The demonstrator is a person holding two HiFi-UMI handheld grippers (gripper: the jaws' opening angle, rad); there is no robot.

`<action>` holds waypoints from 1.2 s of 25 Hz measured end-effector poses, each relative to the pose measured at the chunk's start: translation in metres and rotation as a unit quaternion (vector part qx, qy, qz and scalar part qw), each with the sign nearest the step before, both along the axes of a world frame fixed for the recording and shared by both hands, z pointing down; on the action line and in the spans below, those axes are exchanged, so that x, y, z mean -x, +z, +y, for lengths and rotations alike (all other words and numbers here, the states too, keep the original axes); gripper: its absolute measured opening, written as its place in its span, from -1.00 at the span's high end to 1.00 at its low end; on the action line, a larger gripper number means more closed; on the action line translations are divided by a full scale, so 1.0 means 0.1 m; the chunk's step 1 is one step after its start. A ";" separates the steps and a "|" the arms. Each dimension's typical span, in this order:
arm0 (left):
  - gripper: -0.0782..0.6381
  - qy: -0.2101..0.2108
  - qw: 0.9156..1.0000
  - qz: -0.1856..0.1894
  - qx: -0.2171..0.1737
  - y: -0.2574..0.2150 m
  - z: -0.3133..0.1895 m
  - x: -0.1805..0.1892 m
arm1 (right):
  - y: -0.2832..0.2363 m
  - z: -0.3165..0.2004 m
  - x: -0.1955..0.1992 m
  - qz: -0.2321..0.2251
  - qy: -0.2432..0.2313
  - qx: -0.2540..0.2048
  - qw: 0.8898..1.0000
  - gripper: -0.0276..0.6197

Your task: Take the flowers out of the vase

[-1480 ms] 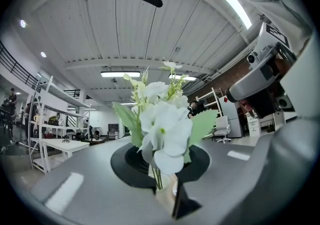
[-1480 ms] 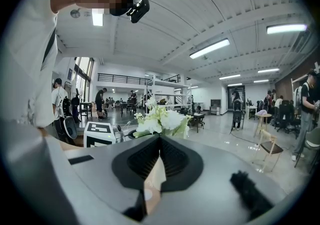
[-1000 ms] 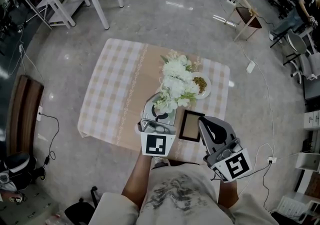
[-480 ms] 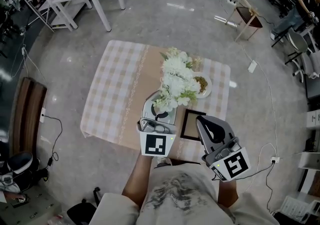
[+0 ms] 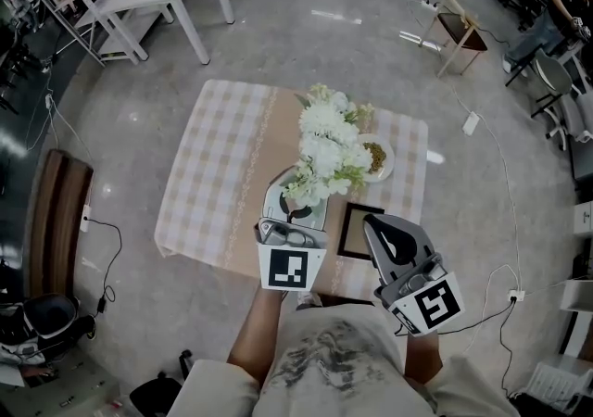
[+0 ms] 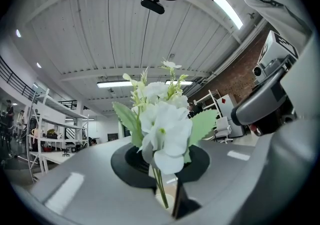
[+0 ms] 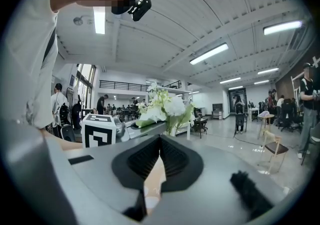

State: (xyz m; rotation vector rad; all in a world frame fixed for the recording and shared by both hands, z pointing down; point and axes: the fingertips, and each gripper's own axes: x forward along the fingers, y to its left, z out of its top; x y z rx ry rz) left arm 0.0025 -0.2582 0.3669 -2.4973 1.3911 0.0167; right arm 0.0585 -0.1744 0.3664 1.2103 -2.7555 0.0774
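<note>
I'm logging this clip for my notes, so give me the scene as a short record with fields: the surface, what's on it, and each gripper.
surface: table under a checked cloth
flowers: white bunch with green leaves, stems between the left gripper's fingers
left gripper: shut on the flower stems
right gripper: fingers together, nothing held
plate: brownish food, beside the flowers
picture frame: dark, flat on the cloth
vase: not clearly made out

Pale T-shirt [image 5: 324, 364], dark chest print. Grey left gripper [image 5: 297, 214], right gripper [image 5: 373, 223]: black-on-white marker cubes [image 5: 294, 268].
</note>
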 end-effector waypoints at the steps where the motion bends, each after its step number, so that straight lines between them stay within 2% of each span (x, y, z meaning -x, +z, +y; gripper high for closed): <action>1: 0.62 0.000 1.000 0.000 -0.002 -0.01 0.00 0.00 | 0.00 0.00 0.00 -0.001 0.000 -0.001 1.000 0.86; 16: 0.62 -0.005 1.000 0.003 -0.018 -0.24 0.11 0.00 | -0.06 0.09 -0.04 -0.006 0.003 -0.008 1.000 0.86; 30: 0.62 -0.010 0.999 0.006 -0.049 -0.51 0.23 0.01 | -0.12 0.18 -0.05 -0.011 0.004 -0.017 1.000 0.86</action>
